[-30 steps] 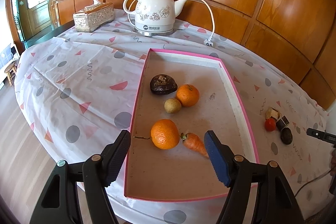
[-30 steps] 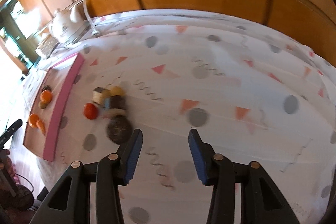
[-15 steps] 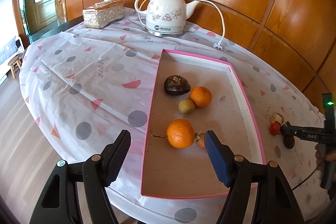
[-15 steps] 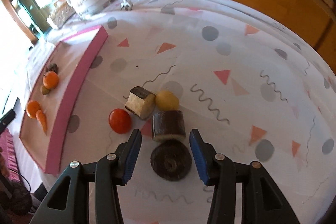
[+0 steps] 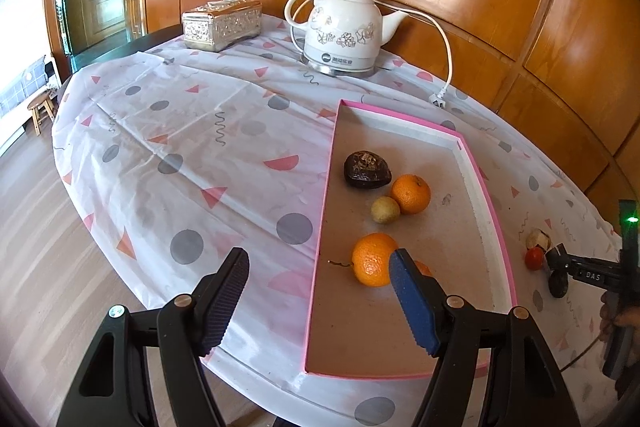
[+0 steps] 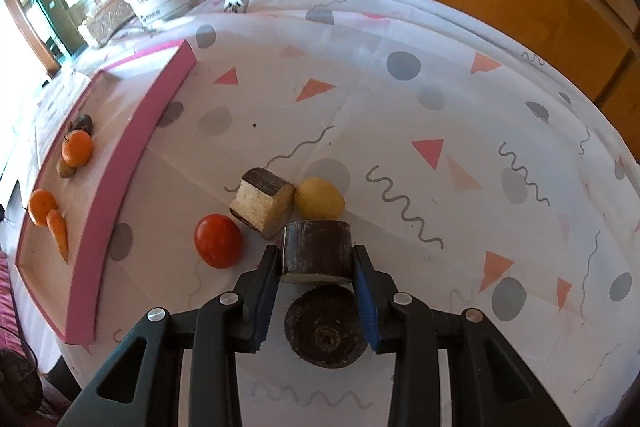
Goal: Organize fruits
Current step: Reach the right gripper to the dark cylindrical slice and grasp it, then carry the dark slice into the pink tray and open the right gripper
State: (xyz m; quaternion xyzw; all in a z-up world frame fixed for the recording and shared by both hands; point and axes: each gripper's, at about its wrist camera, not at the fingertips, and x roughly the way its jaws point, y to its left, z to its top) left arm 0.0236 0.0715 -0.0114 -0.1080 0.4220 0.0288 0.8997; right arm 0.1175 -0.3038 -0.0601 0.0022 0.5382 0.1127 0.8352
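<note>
Right gripper (image 6: pixel 316 267) closing on a dark cut stalk piece (image 6: pixel 316 253) on the tablecloth (image 6: pixel 400 131).

Its pads press both sides of that piece; a round dark fruit (image 6: pixel 326 327) lies just under the jaws, at about 6 o'clock from the piece. At 11 o'clock from it lies a second cut piece (image 6: pixel 262 207), at 12 o'clock a yellow fruit (image 6: pixel 320 203) touching both, and at 9 o'clock a tomato (image 6: pixel 218 241). The left gripper (image 5: pixel 316 291) hangs with its jaws apart and nothing between them, above the near edge of the pink tray (image 5: pixel 320 227). The tray holds two oranges (image 5: pixel 374 259), a carrot (image 6: pixel 58 233), a small yellowish fruit (image 5: pixel 385 209) and a dark fruit (image 5: pixel 366 169). A white kettle (image 5: pixel 344 31) stands at 12 o'clock beyond the tray.
</note>
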